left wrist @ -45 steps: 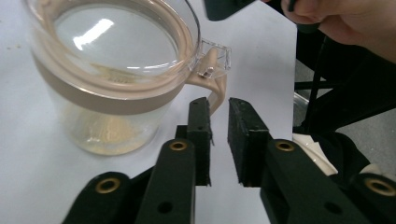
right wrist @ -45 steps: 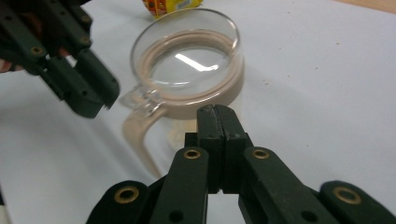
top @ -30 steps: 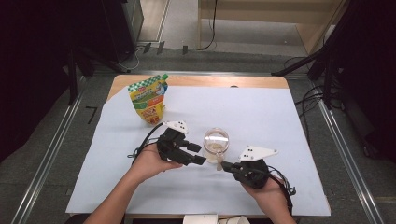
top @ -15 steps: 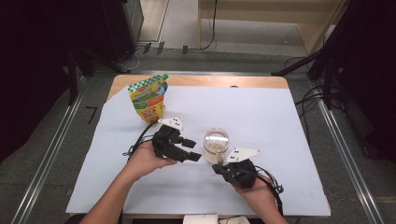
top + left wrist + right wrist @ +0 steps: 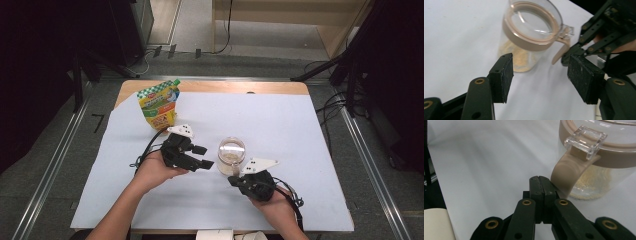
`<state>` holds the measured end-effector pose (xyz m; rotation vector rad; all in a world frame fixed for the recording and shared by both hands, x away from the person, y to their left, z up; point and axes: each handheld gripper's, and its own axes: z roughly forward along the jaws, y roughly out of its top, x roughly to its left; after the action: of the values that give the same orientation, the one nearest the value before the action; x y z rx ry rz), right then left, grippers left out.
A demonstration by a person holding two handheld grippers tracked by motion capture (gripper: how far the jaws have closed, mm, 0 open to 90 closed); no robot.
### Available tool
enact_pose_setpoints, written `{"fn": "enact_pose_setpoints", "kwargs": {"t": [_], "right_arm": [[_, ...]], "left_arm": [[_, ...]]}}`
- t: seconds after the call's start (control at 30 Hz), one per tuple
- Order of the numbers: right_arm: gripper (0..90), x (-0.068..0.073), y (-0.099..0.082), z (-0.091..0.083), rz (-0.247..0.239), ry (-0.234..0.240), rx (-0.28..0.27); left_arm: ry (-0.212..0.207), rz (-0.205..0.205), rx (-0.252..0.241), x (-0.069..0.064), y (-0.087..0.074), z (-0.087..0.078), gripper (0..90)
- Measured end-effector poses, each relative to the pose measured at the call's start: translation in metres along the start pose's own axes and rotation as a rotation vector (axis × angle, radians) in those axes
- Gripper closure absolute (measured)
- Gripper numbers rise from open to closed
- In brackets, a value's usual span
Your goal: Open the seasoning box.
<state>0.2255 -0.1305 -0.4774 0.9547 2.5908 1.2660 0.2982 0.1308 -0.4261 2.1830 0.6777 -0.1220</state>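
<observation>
Two hand-held grippers low beside the jar (image 5: 231, 155), left (image 5: 204, 157) open, right (image 5: 234, 179) closed.

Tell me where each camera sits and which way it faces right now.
High view: above the person's table edge, looking forward and down on the table, jar, pouch, both forearms, left gripper and right gripper.
Left gripper view: along its open jaws toward the jar, with the right gripper beyond.
Right gripper view: along its shut jaws, tips beside the jar's tan clasp.
All three share the jar.
</observation>
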Motion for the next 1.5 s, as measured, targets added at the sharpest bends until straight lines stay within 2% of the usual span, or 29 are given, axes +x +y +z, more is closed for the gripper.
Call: {"fn": "enact_pose_setpoints", "kwargs": {"t": [0.27, 0.5, 0.8, 1.03, 1.3, 1.5], "right_arm": [[90.0, -0.005, -0.002, -0.005, 0.014, -0.014, -0.001], [90.0, -0.012, -0.005, -0.013, 0.054, -0.035, 0.000], [90.0, -0.030, -0.010, -0.026, 0.125, -0.073, 0.003], [90.0, -0.050, -0.013, -0.032, 0.172, -0.135, -0.010], [90.0, -0.065, -0.010, -0.034, 0.165, -0.166, -0.005], [90.0, -0.082, -0.008, -0.035, 0.162, -0.152, 0.001]], "left_arm": [[0.004, -0.008, -0.020, 0.002, 0.000, -0.003, 39.1], [-0.002, -0.015, -0.019, 0.003, -0.001, -0.003, 39.4], [-0.007, -0.012, -0.013, 0.002, -0.001, -0.002, 41.1], [-0.011, -0.006, -0.016, 0.001, -0.001, 0.000, 42.1], [-0.028, 0.008, 0.001, -0.001, 0.000, 0.006, 42.8], [-0.052, 0.018, 0.012, -0.003, 0.004, 0.014, 45.0]]}}
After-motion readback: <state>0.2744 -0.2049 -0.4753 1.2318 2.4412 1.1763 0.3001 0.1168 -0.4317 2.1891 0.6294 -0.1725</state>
